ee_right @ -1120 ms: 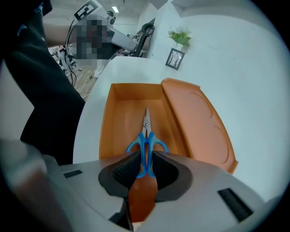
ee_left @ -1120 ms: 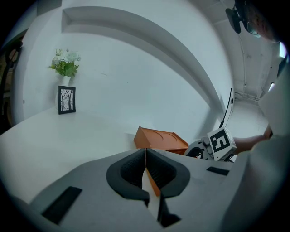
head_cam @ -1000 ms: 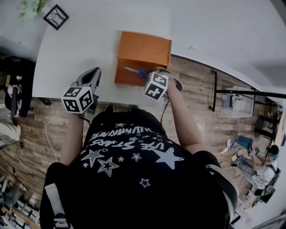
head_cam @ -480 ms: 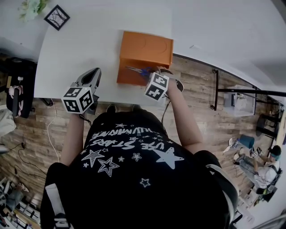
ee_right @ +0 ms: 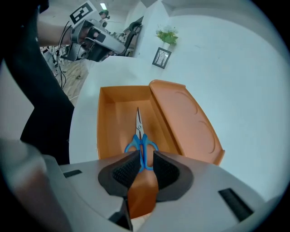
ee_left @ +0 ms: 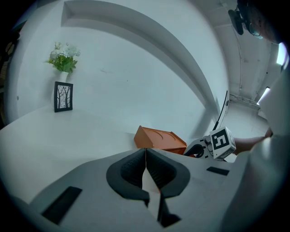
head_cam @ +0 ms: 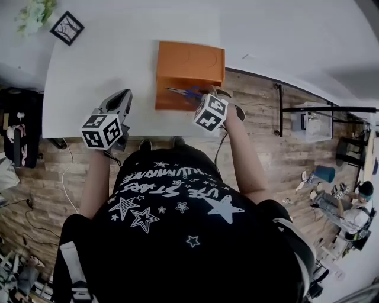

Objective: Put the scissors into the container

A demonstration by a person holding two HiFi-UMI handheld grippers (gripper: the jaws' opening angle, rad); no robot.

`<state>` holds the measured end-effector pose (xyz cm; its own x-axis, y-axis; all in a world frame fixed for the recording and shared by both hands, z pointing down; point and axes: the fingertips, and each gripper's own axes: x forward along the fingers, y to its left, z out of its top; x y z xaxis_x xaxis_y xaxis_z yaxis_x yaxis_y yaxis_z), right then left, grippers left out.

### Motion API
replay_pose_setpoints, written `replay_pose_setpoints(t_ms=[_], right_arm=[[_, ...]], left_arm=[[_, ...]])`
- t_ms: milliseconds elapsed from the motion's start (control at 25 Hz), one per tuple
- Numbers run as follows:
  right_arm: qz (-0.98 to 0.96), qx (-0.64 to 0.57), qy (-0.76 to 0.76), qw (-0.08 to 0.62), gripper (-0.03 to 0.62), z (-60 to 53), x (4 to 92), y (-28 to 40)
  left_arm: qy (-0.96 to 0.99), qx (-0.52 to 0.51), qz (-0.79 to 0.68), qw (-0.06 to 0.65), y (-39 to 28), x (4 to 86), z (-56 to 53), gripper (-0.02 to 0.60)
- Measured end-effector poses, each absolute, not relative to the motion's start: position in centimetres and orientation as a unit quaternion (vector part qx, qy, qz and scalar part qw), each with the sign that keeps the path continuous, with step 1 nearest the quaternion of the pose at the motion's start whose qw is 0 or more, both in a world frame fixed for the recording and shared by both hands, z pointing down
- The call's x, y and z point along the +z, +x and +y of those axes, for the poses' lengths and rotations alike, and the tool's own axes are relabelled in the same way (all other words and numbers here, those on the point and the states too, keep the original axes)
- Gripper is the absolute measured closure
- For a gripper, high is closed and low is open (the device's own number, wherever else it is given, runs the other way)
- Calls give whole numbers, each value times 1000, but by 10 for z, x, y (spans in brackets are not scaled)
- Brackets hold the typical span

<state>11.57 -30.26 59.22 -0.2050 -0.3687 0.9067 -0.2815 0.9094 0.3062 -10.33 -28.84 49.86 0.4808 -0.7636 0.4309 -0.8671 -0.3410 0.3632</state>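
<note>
An orange container (head_cam: 177,102) lies on the white table (head_cam: 95,77) with its lid (head_cam: 190,58) folded open toward the far side. Blue-handled scissors (head_cam: 182,92) point left over the open tray. My right gripper (head_cam: 200,96) is shut on their handles. In the right gripper view the scissors (ee_right: 141,141) stick out from between the pads of the right gripper (ee_right: 142,165), blades aimed along the tray (ee_right: 105,127), lid (ee_right: 186,118) to the right. My left gripper (head_cam: 123,98) hovers at the table's near edge, left of the container, shut and empty; its jaws (ee_left: 145,156) meet.
A small framed picture (head_cam: 66,28) and a plant (head_cam: 32,12) stand at the table's far left corner. The table's near edge runs just below both grippers, with wooden floor beyond. From the left gripper view the container (ee_left: 158,139) and right gripper (ee_left: 213,145) lie ahead right.
The right gripper holds the scissors over the tray in almost the same place. The left gripper has not moved. The head view shifted slightly.
</note>
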Motion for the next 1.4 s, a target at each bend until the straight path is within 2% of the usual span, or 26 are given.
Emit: replay_pose_setpoints(t_ms=[200, 760, 1040, 1400], right_arm=[[-789, -18, 268, 552, 494, -303, 567, 104], [-803, 85, 463, 366, 494, -284, 504, 56], [-788, 101, 500, 346, 517, -263, 500, 50], [-779, 111, 527, 321, 537, -244, 488, 75]], left_arm=[[828, 81, -479, 279, -113, 496, -293, 561], [886, 87, -371, 263, -132, 482, -297, 561], [901, 98, -338, 253, -128, 482, -294, 561], [898, 95, -352, 248, -117, 474, -268, 561]])
